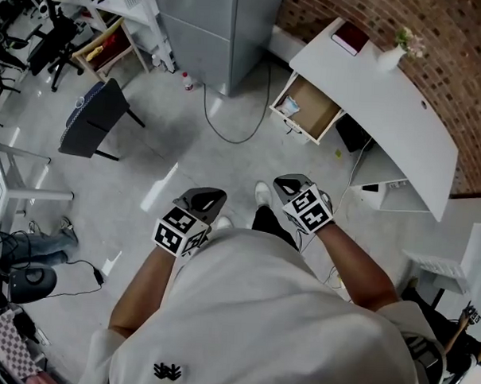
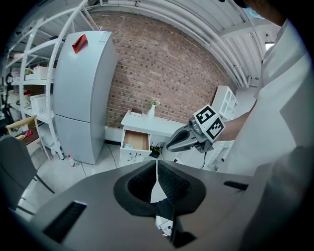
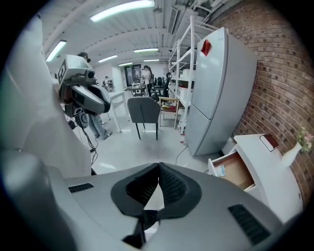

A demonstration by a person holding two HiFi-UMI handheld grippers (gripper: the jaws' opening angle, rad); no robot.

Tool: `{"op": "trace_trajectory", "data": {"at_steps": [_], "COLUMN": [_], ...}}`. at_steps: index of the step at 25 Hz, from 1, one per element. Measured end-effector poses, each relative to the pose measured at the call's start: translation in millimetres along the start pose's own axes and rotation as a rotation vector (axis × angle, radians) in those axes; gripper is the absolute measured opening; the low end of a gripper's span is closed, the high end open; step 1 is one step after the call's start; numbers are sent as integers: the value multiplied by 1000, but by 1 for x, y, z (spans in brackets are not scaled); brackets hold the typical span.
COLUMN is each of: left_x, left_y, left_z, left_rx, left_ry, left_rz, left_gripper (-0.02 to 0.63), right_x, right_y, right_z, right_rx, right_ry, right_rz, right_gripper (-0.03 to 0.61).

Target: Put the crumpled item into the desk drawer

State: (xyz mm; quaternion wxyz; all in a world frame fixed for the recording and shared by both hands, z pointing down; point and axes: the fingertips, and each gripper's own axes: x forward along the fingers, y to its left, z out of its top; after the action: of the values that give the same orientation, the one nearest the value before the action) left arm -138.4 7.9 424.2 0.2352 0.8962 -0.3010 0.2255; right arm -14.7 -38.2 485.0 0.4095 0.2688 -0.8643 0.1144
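Note:
The white desk (image 1: 403, 115) stands ahead at the upper right, below a brick wall. Its wooden drawer (image 1: 309, 111) is pulled open, and a pale crumpled item (image 1: 289, 107) lies in the left corner. The same drawer (image 3: 238, 169) and crumpled item (image 3: 220, 170) appear in the right gripper view. Both grippers are held close to my body, well short of the desk. My left gripper (image 1: 208, 194) is shut with nothing between its pads. My right gripper (image 1: 289, 181) is also shut and empty. From the left gripper view I see the drawer (image 2: 136, 141) and the right gripper (image 2: 182, 141).
A grey fridge (image 1: 220, 31) stands left of the desk, with a cable (image 1: 227, 131) and a small bottle (image 1: 186, 81) on the floor. A dark chair (image 1: 92, 117) sits to the left. A vase (image 1: 392, 54) and a red book (image 1: 351, 37) rest on the desk.

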Motion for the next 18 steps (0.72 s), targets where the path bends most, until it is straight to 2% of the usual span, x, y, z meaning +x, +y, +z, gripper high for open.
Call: {"op": "trace_trajectory", "data": {"at_steps": [18], "left_x": [-20], "left_y": [-16], "left_z": [-29], "left_rx": [31], "left_ry": [3], "left_rz": [-46], "left_gripper": [29], "right_x": [-24], "right_y": [58], "right_z": [9], "right_rx": [6], "right_ry": [-48], "right_rz": [-17], "right_gripper": [29]}}
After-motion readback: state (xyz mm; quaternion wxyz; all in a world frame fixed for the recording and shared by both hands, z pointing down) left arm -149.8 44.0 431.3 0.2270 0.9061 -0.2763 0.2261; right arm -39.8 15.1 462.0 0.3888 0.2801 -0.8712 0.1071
